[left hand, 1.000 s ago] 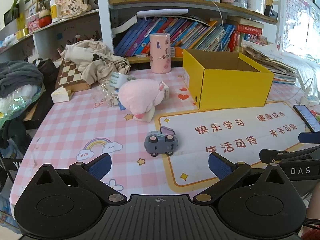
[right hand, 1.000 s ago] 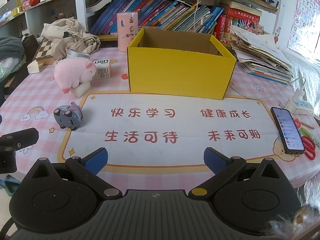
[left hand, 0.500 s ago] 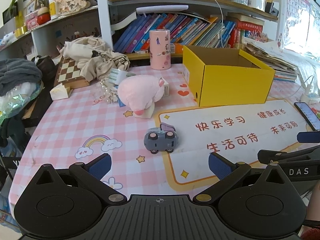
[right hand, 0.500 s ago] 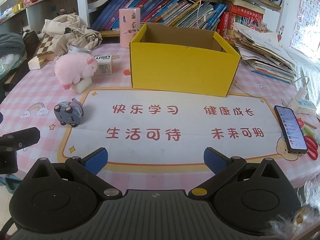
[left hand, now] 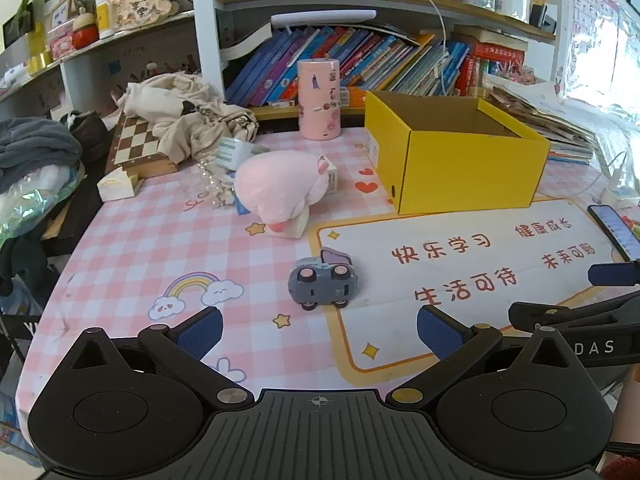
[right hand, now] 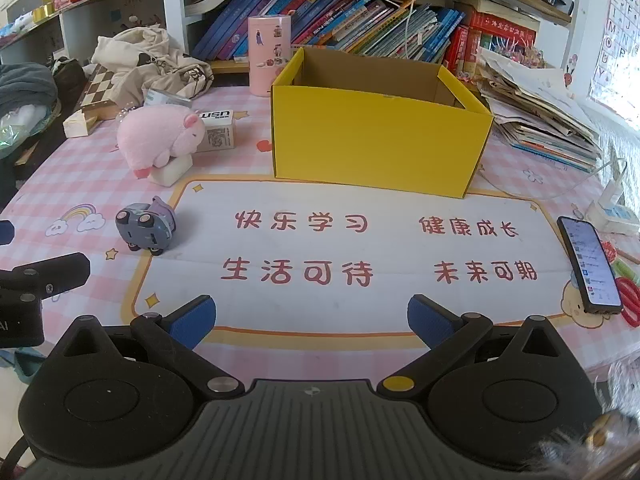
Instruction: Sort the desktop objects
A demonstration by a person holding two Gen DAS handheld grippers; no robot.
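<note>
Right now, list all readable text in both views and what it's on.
"快乐学习", "健康成长", "生活可待", "未来可期": desk mat.
"USN": small white box; its QR code and small print unreadable.
"DAS": right tool, seen from the left wrist.
Alphabet letters: wall chart, only partly legible.
Book spines, phone screen, pink tin: too small or blurred.

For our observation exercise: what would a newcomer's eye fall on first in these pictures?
First, the open yellow box at the back of the pink checked desk mat. Next, the pink plush pig to the box's left, and the grey toy car right ahead of the open left hand-held gripper.
</note>
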